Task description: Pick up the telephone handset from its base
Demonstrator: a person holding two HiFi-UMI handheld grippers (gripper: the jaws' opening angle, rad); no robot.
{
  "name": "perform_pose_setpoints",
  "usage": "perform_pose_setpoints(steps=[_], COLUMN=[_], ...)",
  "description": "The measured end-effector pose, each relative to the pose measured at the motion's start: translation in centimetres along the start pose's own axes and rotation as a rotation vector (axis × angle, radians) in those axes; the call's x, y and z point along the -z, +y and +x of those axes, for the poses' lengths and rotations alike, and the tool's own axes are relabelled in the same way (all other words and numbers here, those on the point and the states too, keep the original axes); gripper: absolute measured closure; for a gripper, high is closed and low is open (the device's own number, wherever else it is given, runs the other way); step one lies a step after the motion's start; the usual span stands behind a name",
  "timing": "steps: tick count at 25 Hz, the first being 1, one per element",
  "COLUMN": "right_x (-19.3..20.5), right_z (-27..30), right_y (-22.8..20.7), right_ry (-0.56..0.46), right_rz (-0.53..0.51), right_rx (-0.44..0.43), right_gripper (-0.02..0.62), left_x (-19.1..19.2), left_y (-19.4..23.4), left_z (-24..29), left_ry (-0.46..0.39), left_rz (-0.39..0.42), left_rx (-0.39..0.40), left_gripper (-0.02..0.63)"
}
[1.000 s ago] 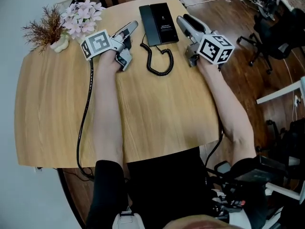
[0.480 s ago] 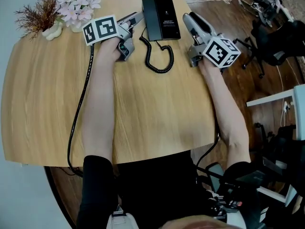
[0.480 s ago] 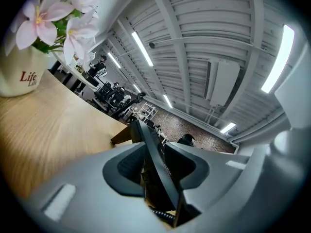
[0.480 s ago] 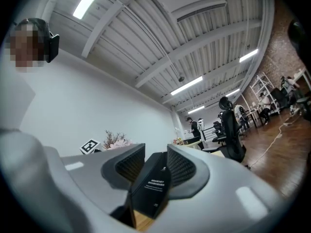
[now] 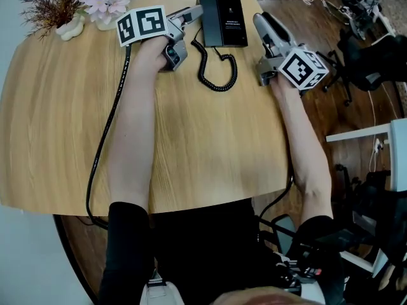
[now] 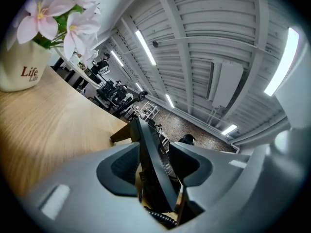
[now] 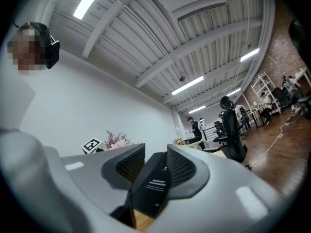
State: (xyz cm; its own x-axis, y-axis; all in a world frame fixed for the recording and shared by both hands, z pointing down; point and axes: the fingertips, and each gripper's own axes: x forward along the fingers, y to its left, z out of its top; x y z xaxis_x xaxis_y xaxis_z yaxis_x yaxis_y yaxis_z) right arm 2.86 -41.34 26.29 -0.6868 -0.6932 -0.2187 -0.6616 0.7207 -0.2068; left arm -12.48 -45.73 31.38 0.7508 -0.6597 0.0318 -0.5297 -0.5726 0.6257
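Left hand-held gripper has closed in on the phone since a second ago.
Its jaws have just been opening and stand wide around the handset, which lies on its base at top centre on the counter; right hand-held gripper, jaws apart, sits just right of the base.
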Motion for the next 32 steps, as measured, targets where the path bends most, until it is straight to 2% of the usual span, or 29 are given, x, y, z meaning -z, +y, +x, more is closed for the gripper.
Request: perform_pose_setpoints(steps=[7,18,32], right_x=[0.0,0.0,0.0], right_z=[0.1,0.1,0.0], right_y=[0.3,0.3,0.1], right_ry=[-0.002,-0.002,-0.007], right_rz=[0.002,0.011,0.011], right_rx=[-0.018,-0.019,-0.017], right_gripper=[0.453,0.454,0.462], left_x=[0.1,0.9,1.1], left_y=[0.0,-0.6,-0.7], left_z=[0.1,0.7,0.9], left_ry=[0.0,0.059,0.06], left_rz=[0.019,0.103,0.132], left_rx=[-0.017,-0.048,-0.059], left_gripper=[0.43,0.43,0.43])
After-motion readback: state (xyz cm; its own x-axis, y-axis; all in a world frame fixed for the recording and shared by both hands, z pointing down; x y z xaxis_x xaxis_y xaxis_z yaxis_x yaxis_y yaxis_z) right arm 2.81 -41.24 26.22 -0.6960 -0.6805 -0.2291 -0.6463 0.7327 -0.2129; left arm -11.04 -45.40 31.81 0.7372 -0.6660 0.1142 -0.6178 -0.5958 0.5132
